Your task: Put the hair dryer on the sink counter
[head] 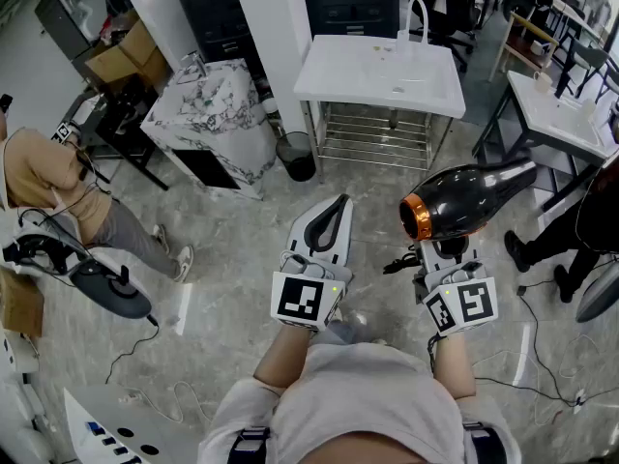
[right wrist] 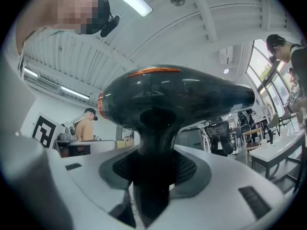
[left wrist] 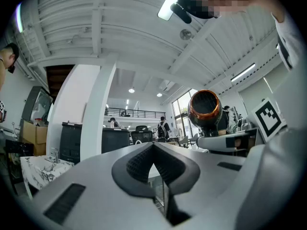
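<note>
Nothing readable here, no words, brands or numbers. The only signs are a black-and-white square marker (head: 302,299) on the left gripper (head: 338,207) cube and a second square marker (head: 472,303) on the right gripper (head: 443,249) cube. They're just patterns.

The glossy black plastic hair dryer (head: 474,196) is smooth and mirror-like, its copper-coloured nozzle ring (head: 415,217) metallic. At twelve o'clock, the white sink counter (head: 368,80) looks smooth and glazed above a shiny metal wire rack (head: 372,138). The grey floor (head: 232,249) resembles polished stone.
</note>
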The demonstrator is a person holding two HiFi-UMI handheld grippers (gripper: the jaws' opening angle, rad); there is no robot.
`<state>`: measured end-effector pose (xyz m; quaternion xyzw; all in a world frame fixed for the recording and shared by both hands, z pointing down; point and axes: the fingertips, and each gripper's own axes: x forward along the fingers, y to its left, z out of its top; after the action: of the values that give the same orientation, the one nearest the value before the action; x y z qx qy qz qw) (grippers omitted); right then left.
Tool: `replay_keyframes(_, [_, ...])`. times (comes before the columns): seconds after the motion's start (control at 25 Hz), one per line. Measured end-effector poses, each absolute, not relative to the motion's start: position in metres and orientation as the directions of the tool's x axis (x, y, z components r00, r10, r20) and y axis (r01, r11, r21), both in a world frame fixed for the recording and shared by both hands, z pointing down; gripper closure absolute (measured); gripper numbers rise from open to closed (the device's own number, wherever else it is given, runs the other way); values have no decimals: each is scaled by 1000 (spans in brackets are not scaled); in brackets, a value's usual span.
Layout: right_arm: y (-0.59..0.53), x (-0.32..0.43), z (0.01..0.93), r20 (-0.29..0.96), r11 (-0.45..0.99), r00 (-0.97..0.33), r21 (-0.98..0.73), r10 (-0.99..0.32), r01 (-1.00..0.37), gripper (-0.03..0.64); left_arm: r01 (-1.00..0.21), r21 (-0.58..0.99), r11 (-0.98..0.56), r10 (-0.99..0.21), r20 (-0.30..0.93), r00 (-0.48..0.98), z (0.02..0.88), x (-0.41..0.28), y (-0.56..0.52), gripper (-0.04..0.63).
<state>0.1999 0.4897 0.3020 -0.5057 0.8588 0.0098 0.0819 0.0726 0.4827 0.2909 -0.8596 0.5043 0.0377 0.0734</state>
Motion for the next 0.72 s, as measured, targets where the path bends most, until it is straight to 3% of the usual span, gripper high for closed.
replay_keyframes(0.72, [473,163,298,-147,471,-460,-52,-876,-881,433,-859,-77,-507,-847,-142,512,289,40,463,581])
